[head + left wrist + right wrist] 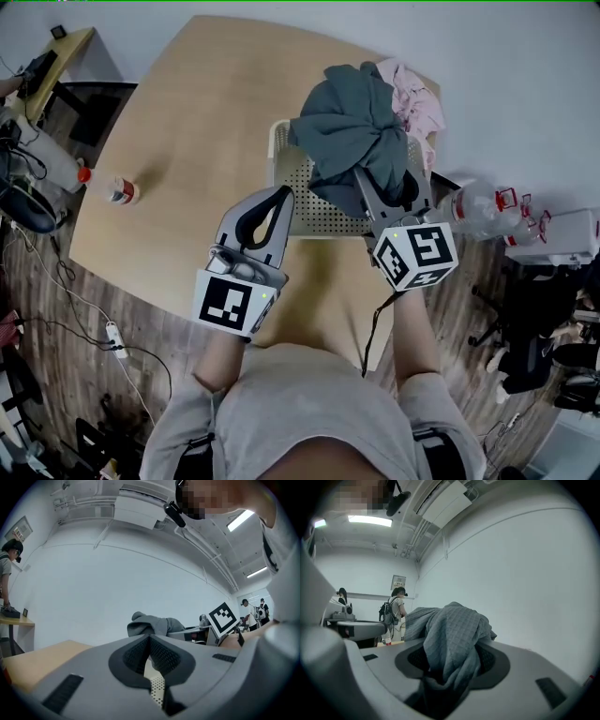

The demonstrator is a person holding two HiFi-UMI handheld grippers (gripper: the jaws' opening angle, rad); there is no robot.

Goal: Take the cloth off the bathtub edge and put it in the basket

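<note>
Grey shirt [319,403], tan table [187,122] under white basket [323,214], plank floor [169,328], pale wall [525,84]

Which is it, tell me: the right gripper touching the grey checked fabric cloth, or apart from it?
Touching. The right gripper view shows the grey checked cloth bunched between and pressed by both pads of the right gripper.

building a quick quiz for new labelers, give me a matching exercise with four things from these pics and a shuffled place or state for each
1 grey cloth
2 pink cloth
3 bottle
4 left gripper

A jaws together, nothing between them
B beyond the basket
C in the right gripper jaws
D alone on the left of the table

Pairs: 1-C, 2-B, 3-D, 4-A
</note>
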